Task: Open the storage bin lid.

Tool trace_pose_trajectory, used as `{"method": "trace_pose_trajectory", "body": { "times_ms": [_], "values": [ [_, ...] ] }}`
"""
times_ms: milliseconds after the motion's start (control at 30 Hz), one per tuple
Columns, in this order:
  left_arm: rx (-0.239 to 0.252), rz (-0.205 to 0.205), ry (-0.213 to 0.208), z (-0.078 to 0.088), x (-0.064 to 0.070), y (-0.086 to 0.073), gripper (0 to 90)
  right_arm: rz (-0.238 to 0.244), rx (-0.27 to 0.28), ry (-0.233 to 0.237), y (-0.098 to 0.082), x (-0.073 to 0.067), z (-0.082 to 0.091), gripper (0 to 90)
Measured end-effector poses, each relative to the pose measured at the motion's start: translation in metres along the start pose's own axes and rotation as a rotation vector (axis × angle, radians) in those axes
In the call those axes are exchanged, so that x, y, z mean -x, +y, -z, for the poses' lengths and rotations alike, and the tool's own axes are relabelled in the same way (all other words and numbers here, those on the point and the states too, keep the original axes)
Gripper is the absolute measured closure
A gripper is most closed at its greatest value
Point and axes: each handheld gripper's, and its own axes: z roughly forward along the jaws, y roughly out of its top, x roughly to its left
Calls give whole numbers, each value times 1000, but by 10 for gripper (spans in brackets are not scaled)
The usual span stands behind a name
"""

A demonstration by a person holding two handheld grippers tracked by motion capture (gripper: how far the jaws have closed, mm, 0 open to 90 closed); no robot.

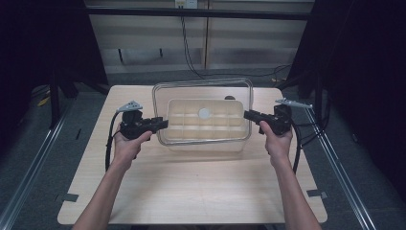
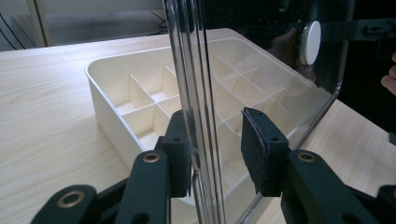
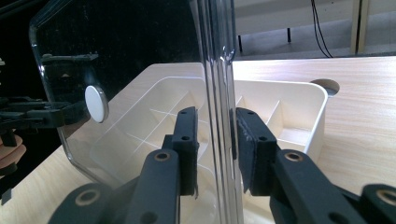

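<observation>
The lid [image 1: 202, 85] is clear plastic with a white knob [image 1: 204, 113] at its middle, and you hold it level just above the tray [image 1: 207, 139], lifted off it. On the table [image 1: 191, 191] the tray sits toward 12 o'clock from you, cream, split into small compartments. Your left gripper [image 1: 162, 124] is at the lid's 9 o'clock edge; in the left gripper view [image 2: 217, 149] the rim runs between the jaws, one pad touching it and the other standing a little off, so the log's near-shut reading settles it as clamped. Your right gripper [image 1: 249, 115] is at the 3 o'clock edge, and in the right gripper view [image 3: 217, 149] both pads are pressed closely against the rim.
</observation>
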Motion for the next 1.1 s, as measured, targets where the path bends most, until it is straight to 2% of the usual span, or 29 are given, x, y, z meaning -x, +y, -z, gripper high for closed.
{"method": "trace_pose_trajectory", "body": {
  "times_ms": [167,200,333,500,633,733,767,833,1000,1100],
  "values": [
    [11,16,-3,5,-1,-1,647,-2,14,20,-3,-5,2,716],
    [27,28,-18,9,-1,-1,653,-2,18,22,-4,-6,3,718],
    [26,13,-2,12,4,-2,654,-11,24,35,-10,-5,4,720],
    [31,15,-7,12,5,-3,653,-21,22,40,-15,-5,6,722],
    [29,22,-8,13,5,-7,651,6,1,35,-17,-9,9,722],
    [23,20,-2,13,7,-8,651,15,-10,38,-19,-8,9,722],
    [13,12,9,13,9,-8,643,17,-34,32,-21,-8,9,722],
    [14,19,3,13,10,-8,644,15,-44,36,-23,-7,10,722],
    [2,9,-8,16,15,-12,645,15,-61,36,-25,-10,17,724],
    [0,5,-6,18,18,-13,645,27,-50,33,-26,-14,23,725]
  ]
}}
